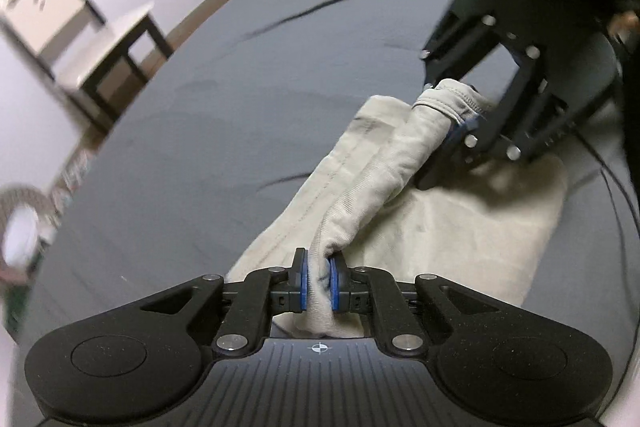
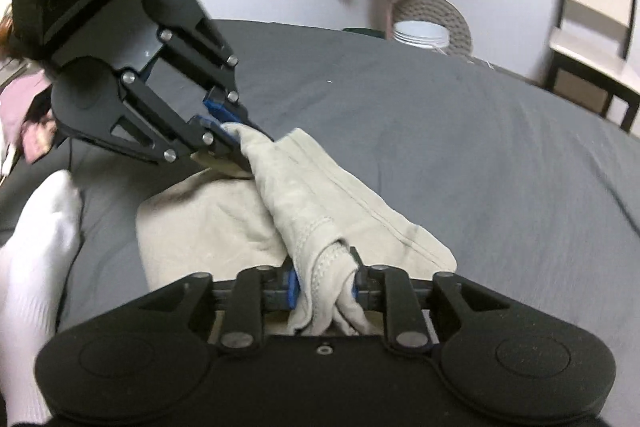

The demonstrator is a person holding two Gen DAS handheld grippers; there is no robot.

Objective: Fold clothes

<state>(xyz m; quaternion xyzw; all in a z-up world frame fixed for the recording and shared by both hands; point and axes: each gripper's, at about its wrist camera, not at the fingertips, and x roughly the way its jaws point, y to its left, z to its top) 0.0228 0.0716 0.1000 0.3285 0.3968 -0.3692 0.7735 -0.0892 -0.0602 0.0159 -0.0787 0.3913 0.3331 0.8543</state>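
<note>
The beige garment (image 1: 440, 227) lies on the grey bed (image 1: 180, 147), partly flat and partly lifted – it's the landmark for everything here. Both grippers have hold of the same raised ridge of cloth, one at each end.

Left gripper (image 1: 319, 283): jaws nearly closed, blue pads pinching a bunched fold of the garment between them. In the right wrist view it sits at the garment's far end, w/ cloth drawn up to its tips.

Right gripper (image 2: 324, 287): jaws also drawn in tight on a wad of the garment, a stitched hem edge wrapped between the pads. In the left wrist view it's at the opposite end of the ridge from the left one.

Why held so – probably two grips on one edge keep it taut and straight, so the layer can be carried over the flat part beneath as a clean fold rather than a crumple. The lower layer lies spread on the bed, below and to the person's side of the ridge. Which way the edge is travelling, can't tell; motion blur at the room's edges suggests the rig is moving.

A white sock (image 2: 36, 247) – the person's foot – rests on the bed just beside the garment's near side, clear of the cloth.
</note>
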